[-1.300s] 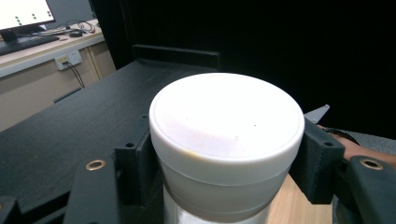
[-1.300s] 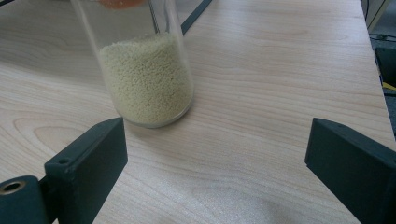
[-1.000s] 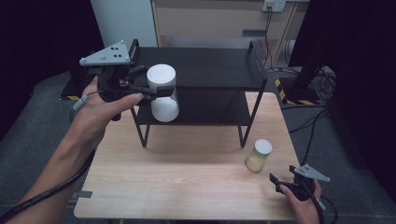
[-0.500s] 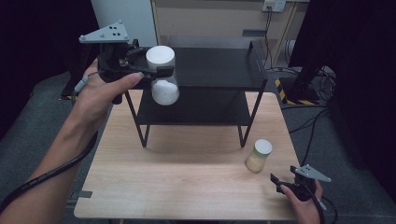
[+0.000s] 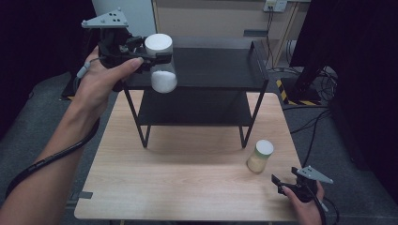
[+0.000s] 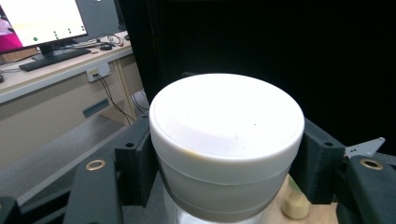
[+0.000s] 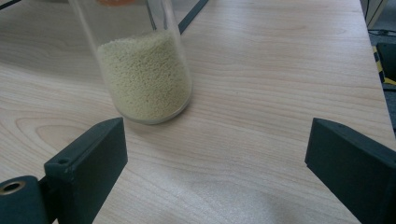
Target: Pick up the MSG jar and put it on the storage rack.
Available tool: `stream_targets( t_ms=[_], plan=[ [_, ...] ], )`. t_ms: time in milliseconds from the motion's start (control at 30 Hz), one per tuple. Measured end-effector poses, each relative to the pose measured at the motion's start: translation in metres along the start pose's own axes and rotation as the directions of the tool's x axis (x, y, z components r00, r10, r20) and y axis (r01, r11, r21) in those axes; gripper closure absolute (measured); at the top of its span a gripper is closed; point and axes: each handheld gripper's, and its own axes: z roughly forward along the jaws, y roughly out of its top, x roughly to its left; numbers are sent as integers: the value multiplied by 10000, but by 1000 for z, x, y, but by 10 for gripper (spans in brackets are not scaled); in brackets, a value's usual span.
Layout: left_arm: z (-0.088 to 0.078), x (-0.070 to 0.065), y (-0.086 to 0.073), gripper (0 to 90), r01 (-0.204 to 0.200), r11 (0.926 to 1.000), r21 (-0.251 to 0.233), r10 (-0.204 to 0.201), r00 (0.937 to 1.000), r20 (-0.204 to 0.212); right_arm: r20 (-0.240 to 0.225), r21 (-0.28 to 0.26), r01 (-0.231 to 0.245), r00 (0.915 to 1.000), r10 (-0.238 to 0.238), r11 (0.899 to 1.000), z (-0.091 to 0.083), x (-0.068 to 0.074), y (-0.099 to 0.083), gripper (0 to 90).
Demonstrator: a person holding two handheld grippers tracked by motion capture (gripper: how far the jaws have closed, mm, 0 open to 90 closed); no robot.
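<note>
My left gripper [image 5: 157,57], upper left of the frame, clamps its jaws on the upright white-capped jar [image 5: 161,63] above the shelf's [image 5: 211,65] top tier; right gripper [image 5: 284,185] gapes empty.

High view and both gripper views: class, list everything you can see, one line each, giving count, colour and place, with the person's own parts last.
Table: one, light wood, centre.
Shelf rack: one, black, two tiers, at the table's far side.
White-filled jar: one, clear with white lid, held in the air at the rack's top left corner.
Yellow-grain jar: one, clear with white lid, standing on the table's right near side.
Monitor: one, lit, on a desk behind.
Left gripper: one, black, shut on the white-filled jar.
Right gripper: one, black, open, low, near the yellow-grain jar.
</note>
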Motion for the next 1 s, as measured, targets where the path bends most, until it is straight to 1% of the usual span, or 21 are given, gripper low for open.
stream_targets(
  t_ms=[200,333,400,533,700,900,967,1000],
  plan=[
    [7,9,0,329,68,10000,-29,-68,9999,-104,-46,30,16,10000,-16,10000,0,0,0,60],
    [13,14,1,329,2,10000,51,-1,9999,-144,-45,65,24,10000,-23,10000,1,0,0,60],
    [15,19,1,329,-34,10000,27,34,10000,-89,-44,71,15,10000,-15,10000,1,0,0,60],
    [18,25,-2,329,131,9999,-56,-132,9998,-156,-40,70,-11,10000,12,10000,0,-1,0,60],
    [24,34,-4,329,256,9996,128,-252,9993,-288,-23,92,-36,10000,36,10000,0,-1,0,59],
    [30,40,-7,329,402,9990,196,-393,9983,-442,-22,106,-24,10000,24,9999,0,-1,0,59],
    [31,42,-9,329,478,9986,207,-468,9978,-459,-21,112,-30,10000,30,9999,0,-2,0,59],
    [32,44,-11,329,582,9982,158,-574,9973,-462,-25,114,-30,10000,30,9999,0,-2,0,59]
  ],
)
